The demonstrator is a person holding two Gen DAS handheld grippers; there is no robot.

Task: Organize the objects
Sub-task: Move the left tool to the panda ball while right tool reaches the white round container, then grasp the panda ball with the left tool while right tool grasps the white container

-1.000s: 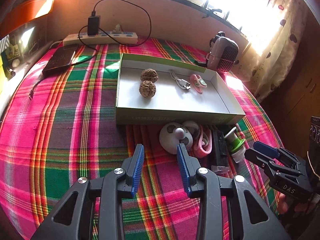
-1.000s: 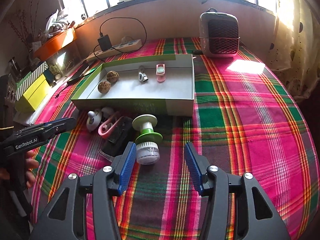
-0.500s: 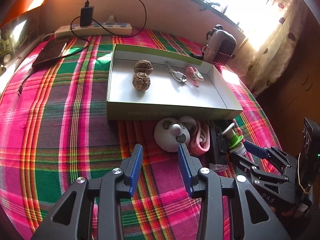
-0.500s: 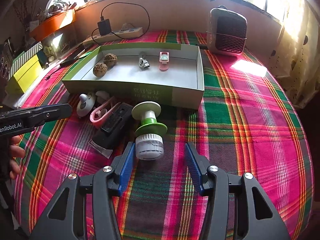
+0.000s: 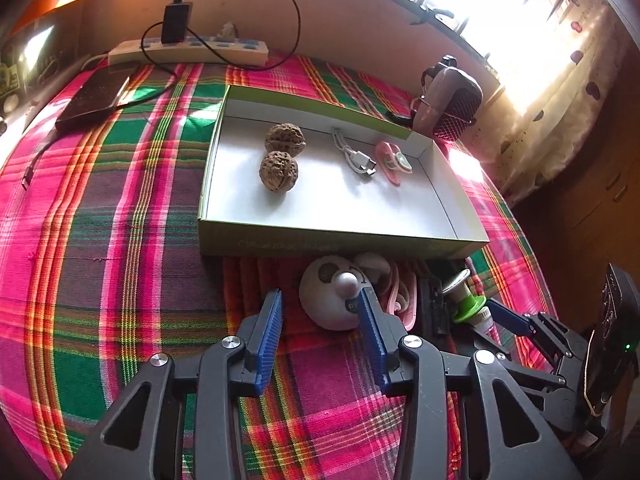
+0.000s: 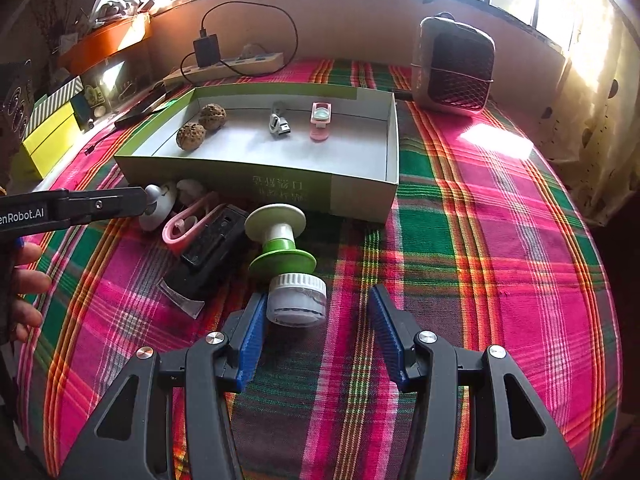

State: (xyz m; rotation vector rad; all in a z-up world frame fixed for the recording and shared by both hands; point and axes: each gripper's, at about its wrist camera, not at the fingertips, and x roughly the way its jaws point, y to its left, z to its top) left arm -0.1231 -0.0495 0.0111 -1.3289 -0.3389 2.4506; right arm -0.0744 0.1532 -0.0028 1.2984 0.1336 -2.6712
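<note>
Left wrist view: the left claw (image 5: 320, 318) is opening, nothing pressed between its jaws, just short of the white round gadget (image 5: 334, 300) lying on the bench (image 5: 100, 240) before the box (image 5: 340, 242). It looks light, hard and smooth; grip across its body. Further right, the right claw (image 6: 318, 320) gapes, empty, beside the stiff plastic bottle (image 6: 290, 272); take its ribbed cap.
</note>
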